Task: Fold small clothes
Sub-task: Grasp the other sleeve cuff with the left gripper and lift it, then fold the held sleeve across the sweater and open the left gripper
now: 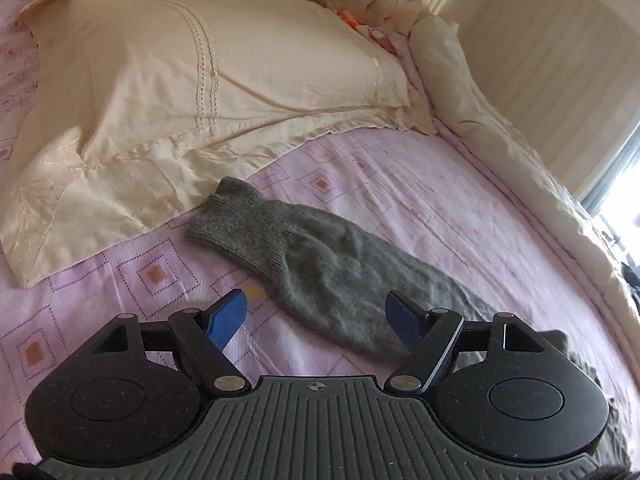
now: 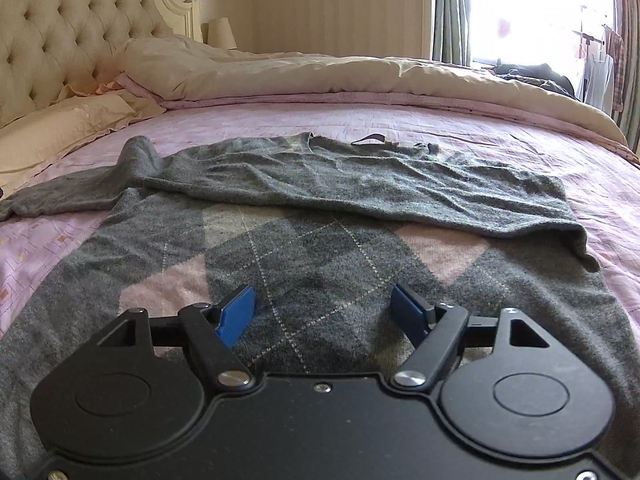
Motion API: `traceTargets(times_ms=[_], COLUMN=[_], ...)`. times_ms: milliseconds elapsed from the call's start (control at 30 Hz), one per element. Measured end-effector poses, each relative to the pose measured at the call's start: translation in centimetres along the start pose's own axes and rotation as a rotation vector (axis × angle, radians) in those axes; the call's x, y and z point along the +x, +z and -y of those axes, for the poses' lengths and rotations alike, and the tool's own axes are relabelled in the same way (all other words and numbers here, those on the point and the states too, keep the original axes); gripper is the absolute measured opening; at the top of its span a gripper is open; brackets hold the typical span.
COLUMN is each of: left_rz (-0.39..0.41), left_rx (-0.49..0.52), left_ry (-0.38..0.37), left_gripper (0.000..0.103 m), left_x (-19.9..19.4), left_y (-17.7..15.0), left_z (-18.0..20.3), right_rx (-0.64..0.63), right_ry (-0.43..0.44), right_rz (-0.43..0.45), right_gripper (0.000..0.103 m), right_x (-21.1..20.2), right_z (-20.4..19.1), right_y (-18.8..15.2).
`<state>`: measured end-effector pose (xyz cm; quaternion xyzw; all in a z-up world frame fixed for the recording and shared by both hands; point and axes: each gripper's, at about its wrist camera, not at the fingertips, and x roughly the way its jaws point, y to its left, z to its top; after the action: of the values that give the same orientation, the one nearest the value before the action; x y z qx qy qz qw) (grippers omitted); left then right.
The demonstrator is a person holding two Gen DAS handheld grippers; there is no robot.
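Pink bed [image 2: 400,120] carries the sweater [image 2: 320,248], partly folded, ahead of both grippers, fingers apart, empty. Left gripper [image 1: 316,320] faces the loose sleeve [image 1: 304,252]; next move probably grips its cuff to fold inward

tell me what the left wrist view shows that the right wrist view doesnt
Only the left wrist view shows the sleeve's ribbed cuff up close, lying beside the big cream pillow, with the open left gripper above the sleeve. Only the right wrist view shows the sweater's argyle body, its far part folded over, the window, a lamp, and the open right gripper over the argyle. Both show the grey sweater, the pink bedsheet, the tufted headboard and the cream duvet.
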<state>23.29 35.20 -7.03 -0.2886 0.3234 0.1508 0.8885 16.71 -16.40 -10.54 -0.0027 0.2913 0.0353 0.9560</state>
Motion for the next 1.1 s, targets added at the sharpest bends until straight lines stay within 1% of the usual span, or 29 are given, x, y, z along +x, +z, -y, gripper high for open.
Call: traceTargets(times_ms=[67, 200, 233, 267, 300, 333, 367, 400, 433, 500, 567, 700, 867, 1000, 1100], left_rz=[-0.004, 0.02, 0.023, 0.027, 0.034, 0.034, 0.03, 0.04, 0.058, 0.106, 0.137, 0.181, 0.23, 0.25, 0.242], left_rx=[-0.014, -0.026, -0.03, -0.038, -0.05, -0.068, -0.092, -0.104, -0.097, -0.043, 0.024, 0.143, 0.297, 0.387, 0.454], left_ry=[0.005, 0.005, -0.003, -0.014, -0.032, -0.04, -0.022, 0.001, 0.009, 0.009, -0.008, -0.092, -0.222, -0.341, -0.415], left_gripper=[0.075, 0.077, 0.077, 0.073, 0.063, 0.026, 0.005, 0.004, 0.004, 0.004, 0.004, 0.004, 0.004, 0.004, 0.004], left_x=[1.1, 2.5, 2.8, 2.9, 3.1, 3.2, 3.4, 3.2, 2.8, 1.4, -0.3, -4.4, -9.8, -12.5, -13.3], left_y=[0.4, 1.3, 1.5, 1.7, 2.0, 2.2, 2.6, 2.8, 3.1, 3.8, 4.8, 6.8, 8.5, 8.0, 6.3], left_z=[0.0, 0.1, 0.1, 0.0, -0.2, -0.4, -0.5, -0.4, -0.2, 0.8, 2.4, 7.1, 15.3, 22.6, 27.7], right_rx=[-0.003, 0.002, 0.002, 0.002, 0.002, 0.003, 0.004, 0.006, 0.008, 0.015, 0.025, 0.057, 0.123, 0.158, 0.149], right_ry=[-0.002, 0.002, 0.003, 0.003, 0.003, 0.003, 0.003, 0.004, 0.005, 0.011, 0.02, 0.049, 0.096, 0.139, 0.155], right_rz=[-0.001, -0.003, -0.004, -0.004, -0.004, -0.003, -0.004, -0.004, -0.004, -0.003, -0.004, -0.004, -0.018, -0.007, 0.011], right_gripper=[0.078, 0.079, 0.079, 0.079, 0.079, 0.079, 0.079, 0.079, 0.079, 0.079, 0.079, 0.08, 0.08, 0.08, 0.08], right_x=[0.0, 0.1, 0.1, 0.1, 0.1, 0.1, 0.1, 0.1, 0.2, 0.1, 0.1, -0.1, -1.1, -3.1, -4.9], right_z=[-0.1, 0.0, 0.0, 0.0, 0.0, 0.0, 0.0, 0.0, 0.1, 0.2, 0.4, 1.0, 2.1, 3.5, 4.5], right_y=[0.0, -0.1, 0.0, 0.0, 0.0, 0.0, 0.0, 0.0, 0.0, 0.0, 0.0, 0.1, 0.9, 2.1, 3.1])
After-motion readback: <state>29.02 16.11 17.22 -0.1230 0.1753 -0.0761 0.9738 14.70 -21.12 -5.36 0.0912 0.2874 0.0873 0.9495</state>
